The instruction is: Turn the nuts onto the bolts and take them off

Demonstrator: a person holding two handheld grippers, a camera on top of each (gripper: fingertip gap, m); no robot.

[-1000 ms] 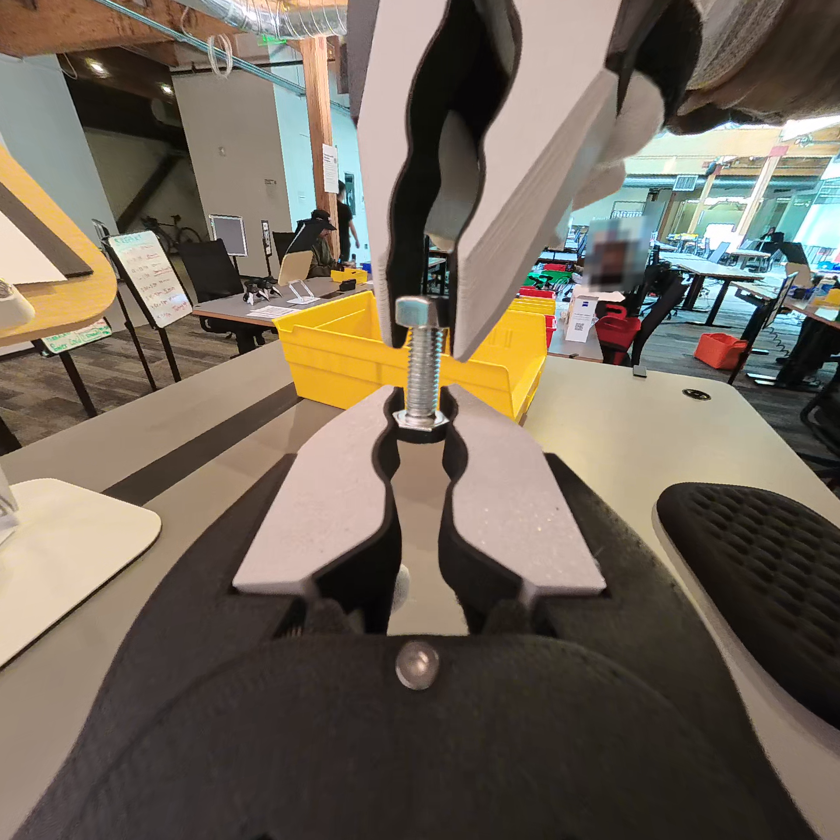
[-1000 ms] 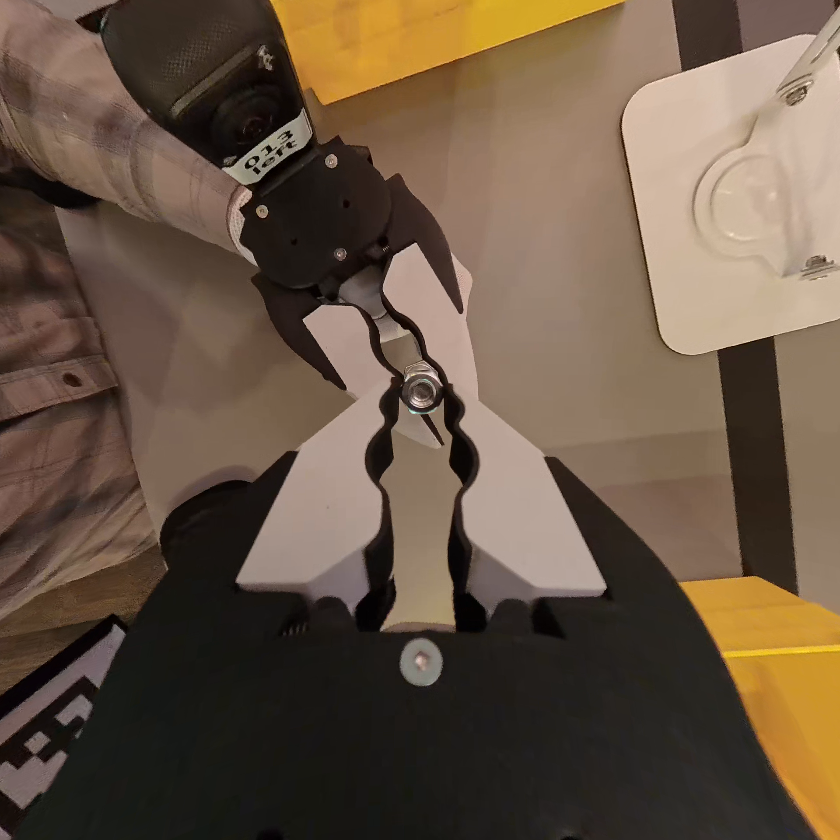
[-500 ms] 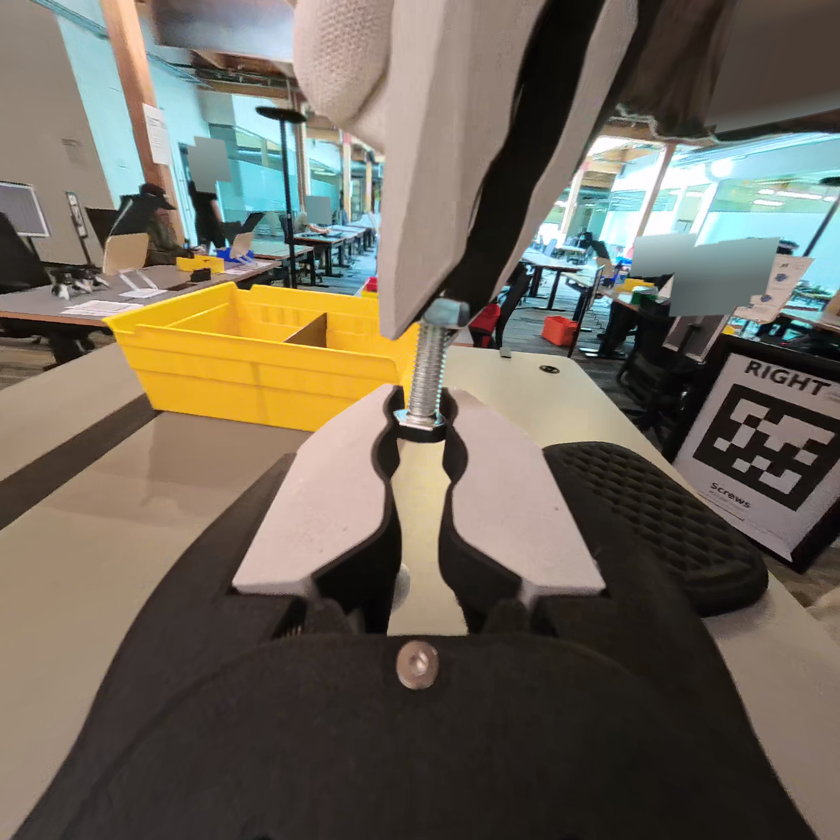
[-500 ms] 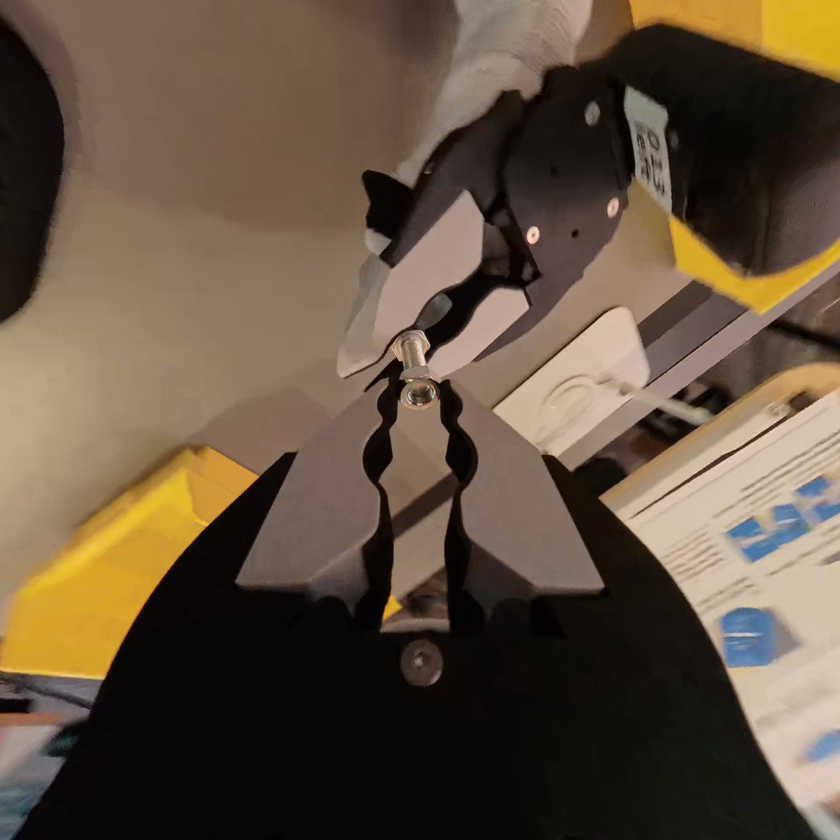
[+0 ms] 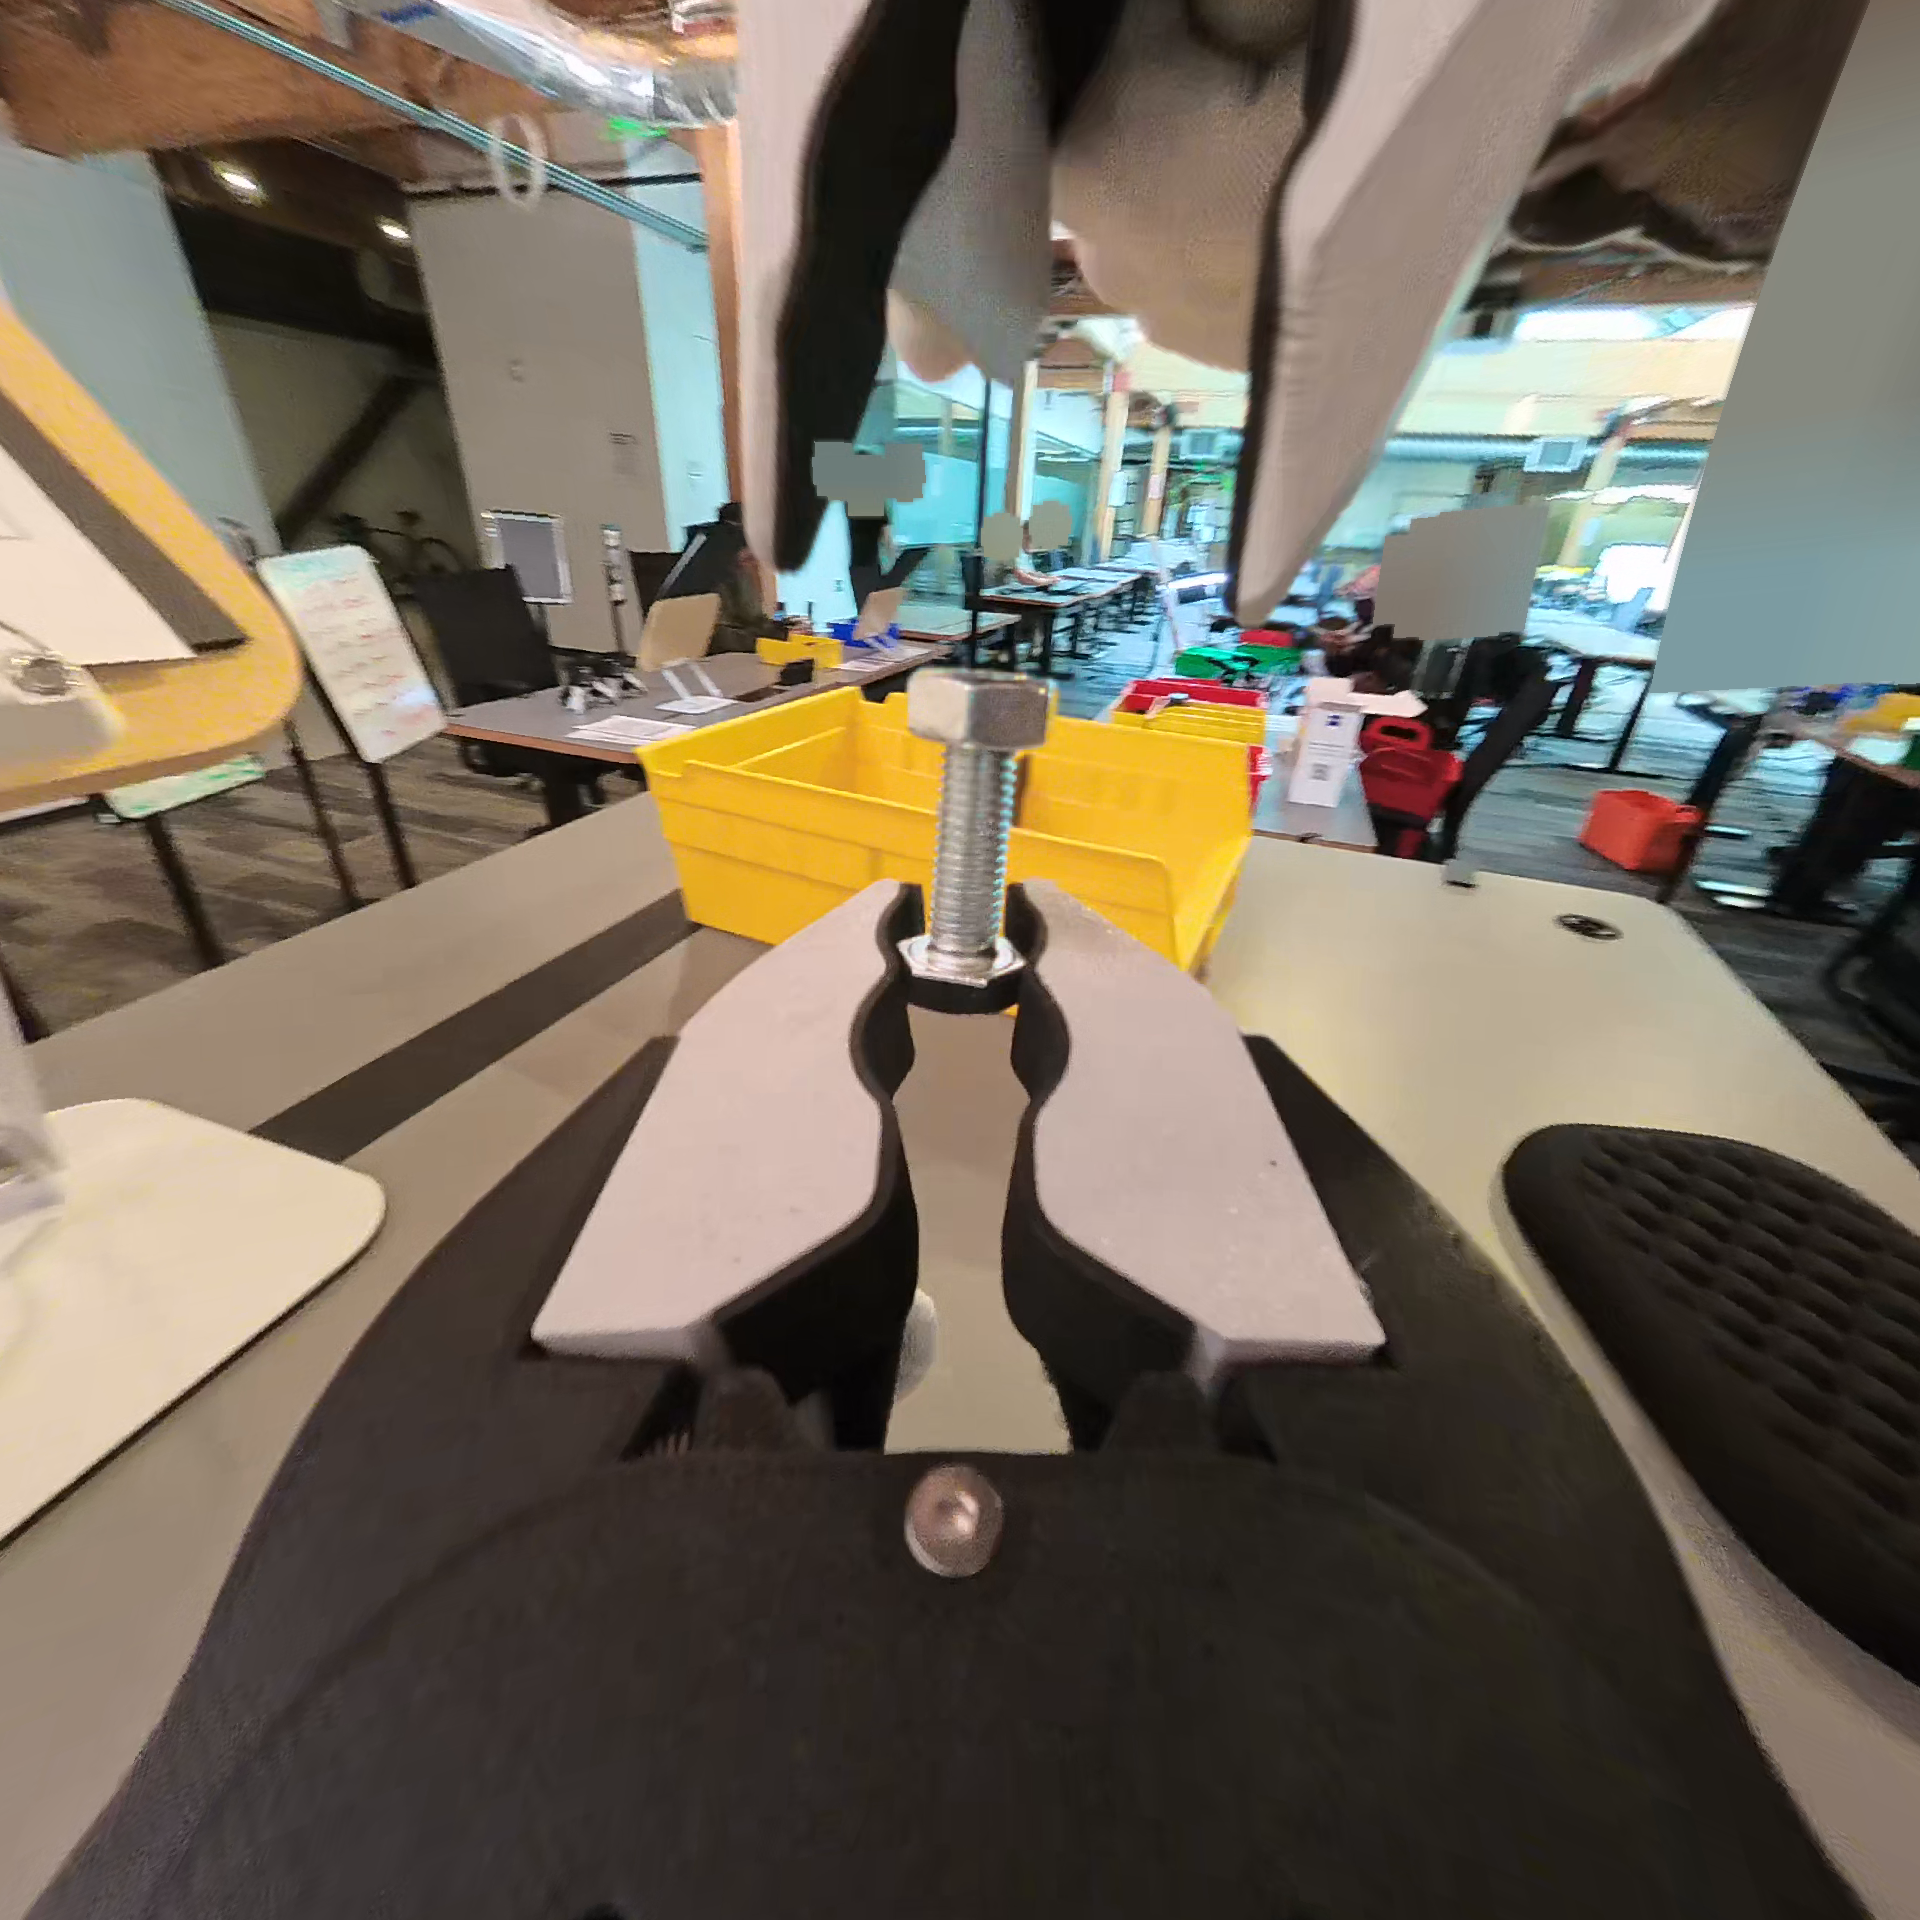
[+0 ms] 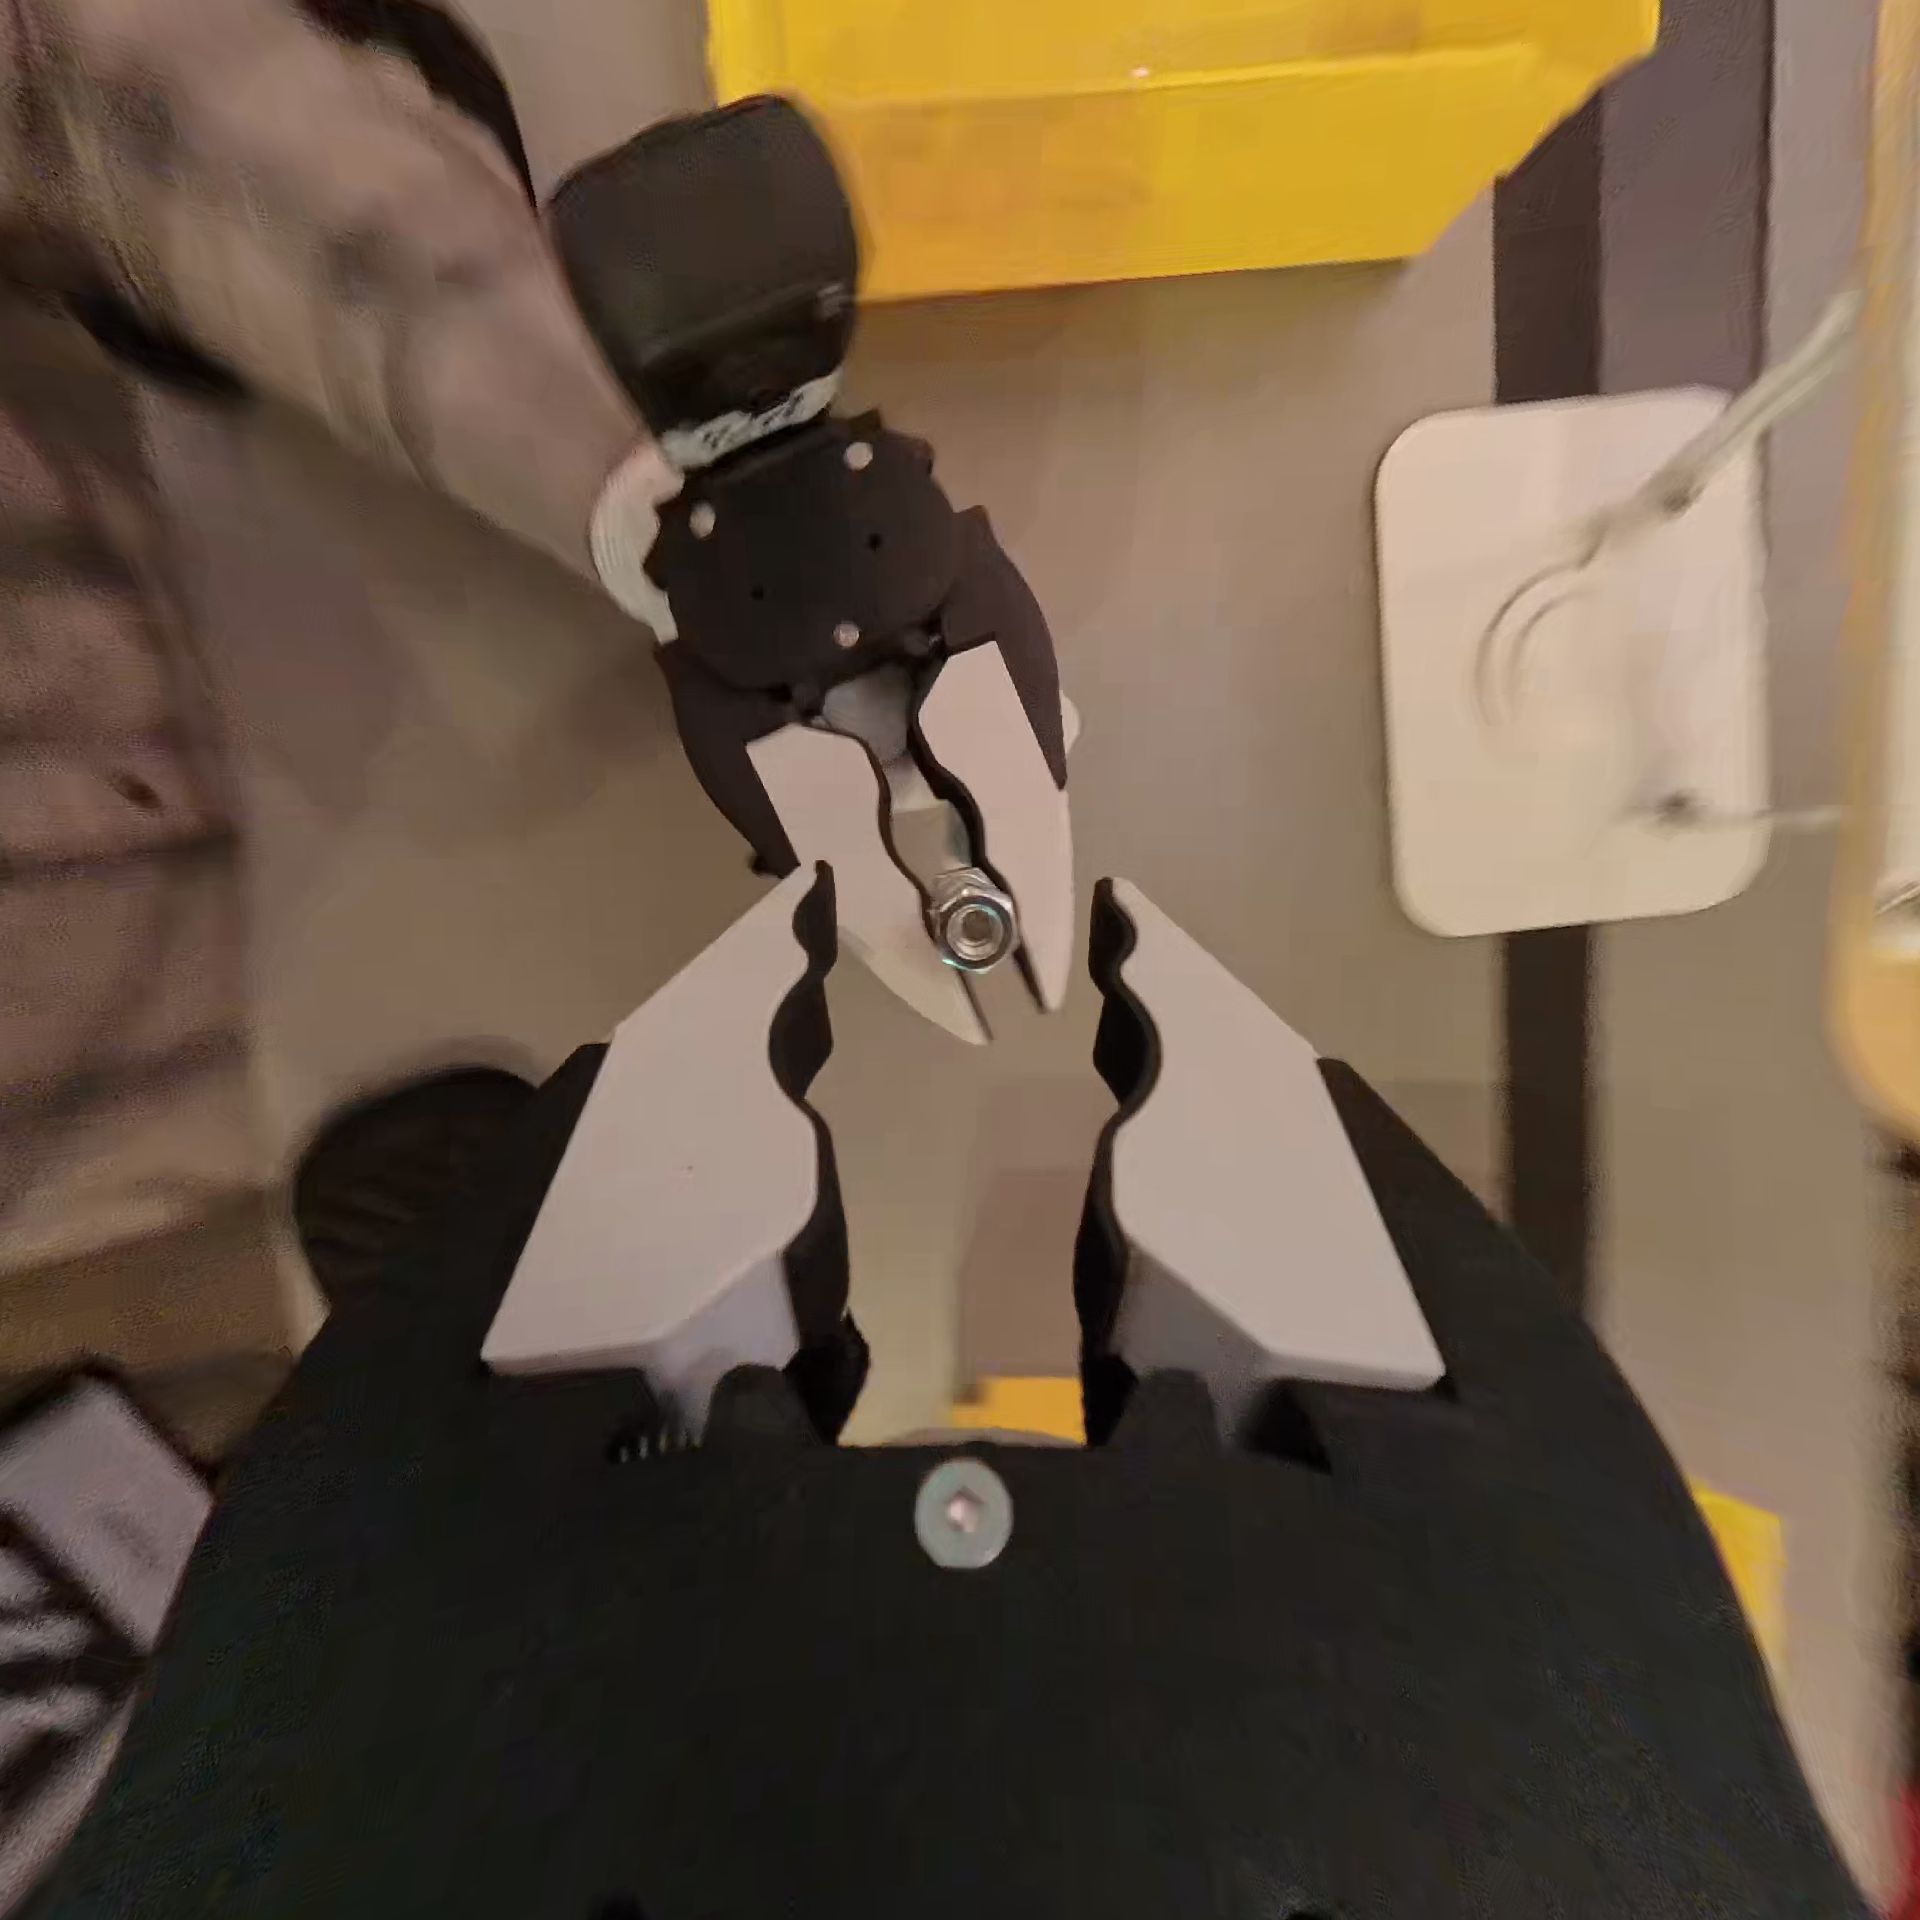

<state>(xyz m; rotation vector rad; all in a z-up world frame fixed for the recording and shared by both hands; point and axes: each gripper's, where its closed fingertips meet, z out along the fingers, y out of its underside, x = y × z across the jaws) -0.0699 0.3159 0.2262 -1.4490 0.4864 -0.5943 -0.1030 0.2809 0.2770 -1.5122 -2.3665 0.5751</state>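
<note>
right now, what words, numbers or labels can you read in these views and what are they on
I don't quote writing; here is what bears it:
whiteboard on the left: handwriting, too small
white card right of the yellow bin: too small
white band on the left tongs: blurred

Right tongs [image 6: 961, 914] released bolt [image 5: 975, 821] (lifted).

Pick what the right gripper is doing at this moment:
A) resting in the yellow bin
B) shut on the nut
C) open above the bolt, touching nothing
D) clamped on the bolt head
C: the right gripper has its fingers spread clear of the bolt, which stands in the nut held by the left gripper.
</note>
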